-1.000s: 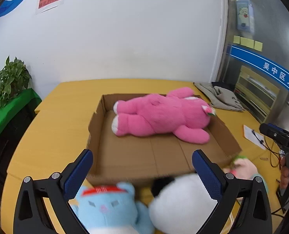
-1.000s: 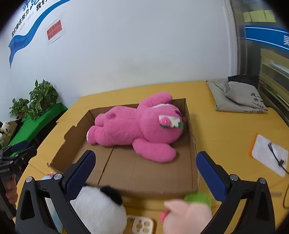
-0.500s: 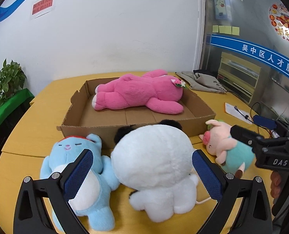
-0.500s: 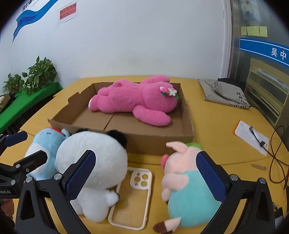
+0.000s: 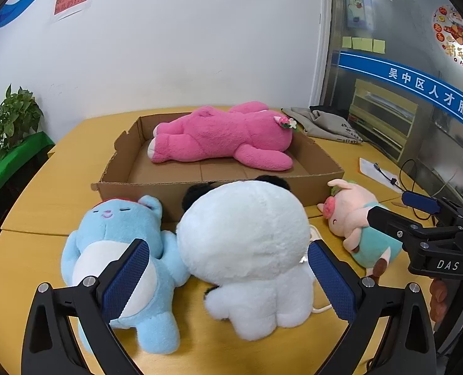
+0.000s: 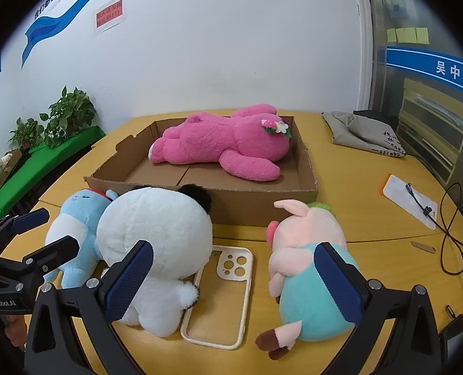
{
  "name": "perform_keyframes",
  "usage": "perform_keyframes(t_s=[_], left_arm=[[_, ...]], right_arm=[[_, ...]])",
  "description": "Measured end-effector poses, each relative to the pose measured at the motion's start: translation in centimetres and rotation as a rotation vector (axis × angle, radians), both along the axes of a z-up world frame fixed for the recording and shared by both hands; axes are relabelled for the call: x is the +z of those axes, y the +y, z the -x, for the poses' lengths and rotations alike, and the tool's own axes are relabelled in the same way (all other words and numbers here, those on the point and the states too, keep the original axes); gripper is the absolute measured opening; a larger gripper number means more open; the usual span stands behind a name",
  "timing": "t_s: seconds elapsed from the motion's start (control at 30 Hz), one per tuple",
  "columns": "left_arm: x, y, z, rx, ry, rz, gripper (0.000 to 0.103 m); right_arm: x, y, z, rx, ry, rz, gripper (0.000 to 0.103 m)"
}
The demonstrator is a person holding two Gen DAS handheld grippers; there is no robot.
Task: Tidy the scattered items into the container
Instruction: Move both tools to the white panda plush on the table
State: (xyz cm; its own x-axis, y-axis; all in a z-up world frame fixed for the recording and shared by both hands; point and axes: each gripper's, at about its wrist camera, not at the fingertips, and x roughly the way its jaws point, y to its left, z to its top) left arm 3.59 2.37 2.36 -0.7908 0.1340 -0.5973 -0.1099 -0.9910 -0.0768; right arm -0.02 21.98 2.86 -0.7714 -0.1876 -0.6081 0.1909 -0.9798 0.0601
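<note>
Both grippers, left gripper (image 5: 228, 276) and right gripper (image 6: 234, 278), are holding jaws apart, empty. Three plush toys are lying ahead of the jaws: blue bear (image 5: 119, 250), white panda (image 5: 247, 250), pig (image 6: 309, 265). One pink bear (image 6: 228, 143) is lying in one cardboard box (image 6: 262, 200) beyond.

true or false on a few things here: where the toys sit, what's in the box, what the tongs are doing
1. The pink plush lies inside the cardboard box. True.
2. The white panda plush is in the box. False: it sits on the table in front of the box.
3. The left tongs are open. True.
4. The right tongs grip the pig plush. False: they are open and hold nothing.
5. The phone case lies between the panda and the pig. True.
6. The blue plush stands right of the pig. False: it is left of the panda.
</note>
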Motion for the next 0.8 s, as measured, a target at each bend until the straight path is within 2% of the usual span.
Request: perform_keyframes(t_s=[0.23,0.33,0.5,0.63,0.77,0.8], left_arm=[[-0.6,-1.3,0.0,0.009,-0.029,-0.04,0.103],[-0.9,-1.5,0.7,-0.029,-0.046,-0.075,0.103],[-1.6,-1.4,3.6,-0.118,-0.088,-0.136,0.103],[-2.4,-1.0,6.5,-0.178,-0.121,-0.135,0.103],[-4.7,-0.9,9.7,-0.215,-0.222,-0.145,0.103],[-5.3,-1.1,10.2,-0.223,-0.242,-0.182,0.103]], right_arm=[[-0.8,0.5,0.0,0.008,-0.026,0.031,0.103],[-1.2,0.5,0.1,0.03,-0.042,0.053,0.103],[-2.1,-0.8,0.1,0.149,-0.068,0.09,0.103],[-3.4,-2.8,0.4,0.245,-0.104,0.106,0.103],[-4.5,-4.4,1.3,0.273,-0.113,0.111,0.103],[-4.7,-4.7,1.7,0.275,-0.116,0.103,0.103]])
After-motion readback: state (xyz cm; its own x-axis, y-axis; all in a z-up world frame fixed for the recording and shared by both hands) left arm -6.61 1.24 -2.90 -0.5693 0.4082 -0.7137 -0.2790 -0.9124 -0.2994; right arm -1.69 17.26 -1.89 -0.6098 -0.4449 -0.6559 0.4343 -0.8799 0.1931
